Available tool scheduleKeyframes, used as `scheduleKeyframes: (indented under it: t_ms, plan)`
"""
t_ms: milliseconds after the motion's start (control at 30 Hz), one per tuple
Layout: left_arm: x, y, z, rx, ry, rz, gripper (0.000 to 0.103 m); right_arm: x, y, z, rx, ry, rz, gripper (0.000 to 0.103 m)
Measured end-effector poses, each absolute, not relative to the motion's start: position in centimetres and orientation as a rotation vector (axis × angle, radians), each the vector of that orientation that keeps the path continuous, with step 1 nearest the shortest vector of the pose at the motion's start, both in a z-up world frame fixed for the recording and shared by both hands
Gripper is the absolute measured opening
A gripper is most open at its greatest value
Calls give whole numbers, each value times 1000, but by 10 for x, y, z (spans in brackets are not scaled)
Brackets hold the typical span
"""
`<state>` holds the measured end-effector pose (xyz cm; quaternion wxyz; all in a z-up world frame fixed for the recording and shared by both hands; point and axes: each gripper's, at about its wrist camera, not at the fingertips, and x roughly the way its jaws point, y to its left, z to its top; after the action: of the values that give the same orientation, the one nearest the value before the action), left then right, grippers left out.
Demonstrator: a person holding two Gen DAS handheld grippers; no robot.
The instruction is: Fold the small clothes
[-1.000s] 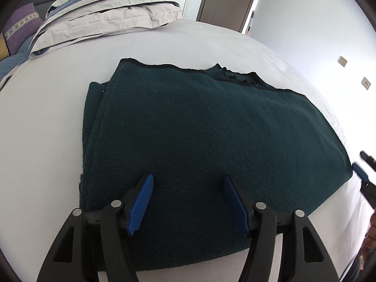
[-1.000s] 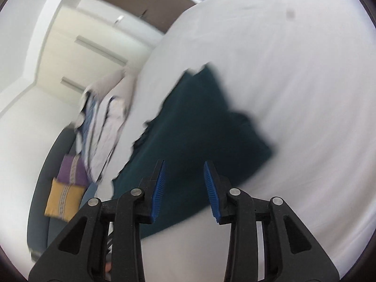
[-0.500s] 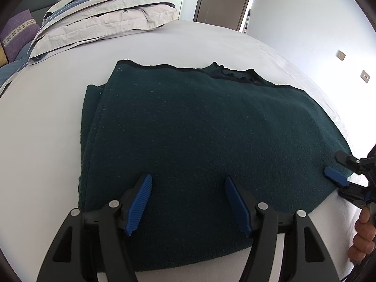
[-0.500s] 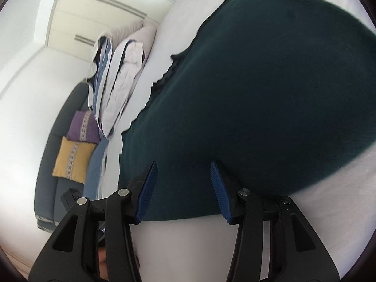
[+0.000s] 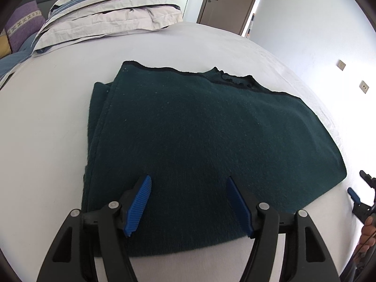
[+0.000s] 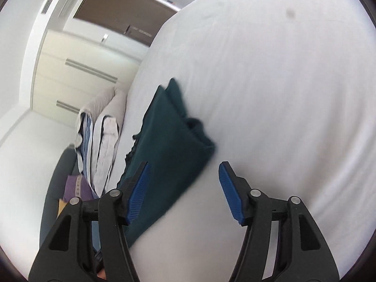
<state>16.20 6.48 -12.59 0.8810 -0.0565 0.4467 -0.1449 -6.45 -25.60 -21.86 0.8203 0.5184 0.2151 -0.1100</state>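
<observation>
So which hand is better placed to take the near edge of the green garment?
Probably left: the left gripper hangs open over the garment near that edge. The right gripper, jaws opening, sits off its side.

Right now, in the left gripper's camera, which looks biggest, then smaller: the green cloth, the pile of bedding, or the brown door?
1. green cloth
2. pile of bedding
3. brown door
The door stands farthest away, so it only looks smallest.

Dark green garment (image 5: 199, 141), white bedsheet (image 5: 47, 117)

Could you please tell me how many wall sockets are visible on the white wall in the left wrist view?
2. One wall socket sits higher on the white wall at right; the second wall socket is just below-right of it. Others may lie outside the frame.
</observation>
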Motion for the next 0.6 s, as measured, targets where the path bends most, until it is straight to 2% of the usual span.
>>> scheduleKeyframes:
  t_ms: [267, 333, 433, 500, 567, 600]
  plan:
    - [149, 84, -122, -180, 904, -267, 68, -60, -255, -202, 1021, 469, -249, 60]
    - [147, 89, -122, -198, 899, -258, 65, -47, -252, -191, 930, 498, -272, 60]
    - [144, 95, -122, -221, 893, -254, 64, -18, -245, -180, 734, 590, -313, 60]
    - [143, 95, -124, -218, 898, -252, 63, 4, -237, -179, 609, 662, -326, 54]
    - [144, 95, -126, -215, 903, -251, 62, 25, -227, -183, 486, 739, -344, 36]
    - [143, 95, -126, -216, 904, -251, 62, 33, -223, -186, 445, 768, -352, 34]
